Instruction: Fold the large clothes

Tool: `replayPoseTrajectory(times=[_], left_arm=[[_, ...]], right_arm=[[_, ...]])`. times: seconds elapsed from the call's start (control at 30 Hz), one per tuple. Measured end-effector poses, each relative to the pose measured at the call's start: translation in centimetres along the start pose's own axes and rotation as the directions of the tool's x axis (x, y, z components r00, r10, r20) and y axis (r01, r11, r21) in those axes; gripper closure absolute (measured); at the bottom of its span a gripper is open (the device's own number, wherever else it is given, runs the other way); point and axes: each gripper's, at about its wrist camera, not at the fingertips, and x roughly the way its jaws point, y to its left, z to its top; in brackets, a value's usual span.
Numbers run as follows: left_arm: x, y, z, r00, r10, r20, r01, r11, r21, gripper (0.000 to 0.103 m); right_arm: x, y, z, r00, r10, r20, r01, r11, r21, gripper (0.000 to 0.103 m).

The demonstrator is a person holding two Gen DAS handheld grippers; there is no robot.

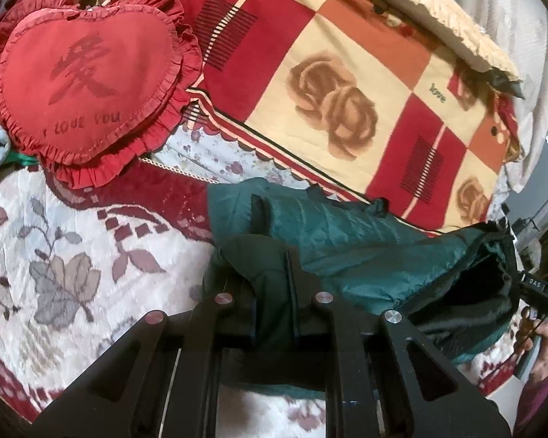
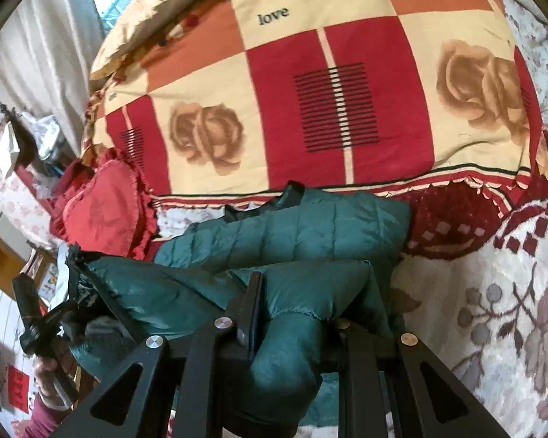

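Observation:
A dark green quilted puffer jacket [image 1: 347,241] lies on the bed, partly lifted between both grippers. My left gripper [image 1: 274,233] is shut on a bunched part of the jacket, with fabric squeezed between its black fingers. In the right wrist view the jacket [image 2: 303,226] lies bunched in front, and my right gripper [image 2: 292,292] is shut on a puffed fold of it. The right gripper also shows at the right edge of the left wrist view [image 1: 511,255], holding the jacket's other end. The left gripper shows at the left of the right wrist view [image 2: 73,273].
A red heart-shaped cushion [image 1: 80,84] lies at the far left. A folded red and cream checked quilt [image 1: 347,84] lies behind the jacket. The bedspread [image 1: 73,255] is white with floral patterns. A curtain [image 2: 36,47] and furniture stand beyond the bed.

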Motion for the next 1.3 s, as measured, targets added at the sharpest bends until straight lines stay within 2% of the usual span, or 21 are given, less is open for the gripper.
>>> replayPoseTrajectory(times=[0.33,0.57,0.73,0.87,0.93,1.0,1.13,1.23,1.27,1.3], left_arm=[[5.1,-0.2,3.7,0.999,0.04,-0.024,-0.041,0.999,-0.01,0.091],[10.1,0.8,5.7,0.995,0.062,-0.078,-0.068,0.996,-0.066,0.091],[12.8,1.5,6.2,0.991,0.091,-0.101,-0.099,0.992,-0.075,0.091],[14.7,2.0,5.8,0.987,0.107,-0.12,-0.118,0.989,-0.091,0.091],[15.2,2.3,5.7,0.987,0.099,-0.129,-0.114,0.988,-0.107,0.09],[15.4,2.7,5.7,0.987,0.074,-0.14,-0.094,0.986,-0.137,0.09],[15.1,3.8,6.2,0.987,-0.019,-0.159,-0.014,0.979,-0.203,0.086],[13.8,4.0,6.4,0.988,-0.069,-0.136,0.035,0.971,-0.236,0.078],[13.3,3.8,6.5,0.989,-0.079,-0.127,0.047,0.97,-0.237,0.074],[13.0,3.7,6.6,0.989,-0.081,-0.12,0.051,0.971,-0.232,0.072]], right_arm=[[4.3,-2.1,3.0,0.999,-0.051,-0.017,0.052,0.998,0.035,0.085],[8.4,-3.8,4.6,0.995,-0.086,-0.045,0.09,0.993,0.082,0.085],[11.4,-4.6,4.9,0.991,-0.116,-0.069,0.122,0.988,0.098,0.085],[14.0,-5.8,4.7,0.99,-0.108,-0.087,0.121,0.98,0.158,0.085],[14.4,-6.2,4.6,0.994,-0.078,-0.077,0.092,0.978,0.188,0.08],[14.0,-6.2,4.7,0.997,-0.052,-0.059,0.063,0.979,0.195,0.069],[12.5,-5.3,5.2,0.996,-0.074,-0.044,0.08,0.985,0.151,0.066],[11.3,-4.6,5.9,0.997,-0.07,-0.029,0.073,0.989,0.127,0.063],[11.1,-4.5,6.0,0.997,-0.066,-0.029,0.069,0.99,0.126,0.059],[10.7,-4.4,6.3,0.998,-0.058,-0.02,0.06,0.989,0.133,0.048]])
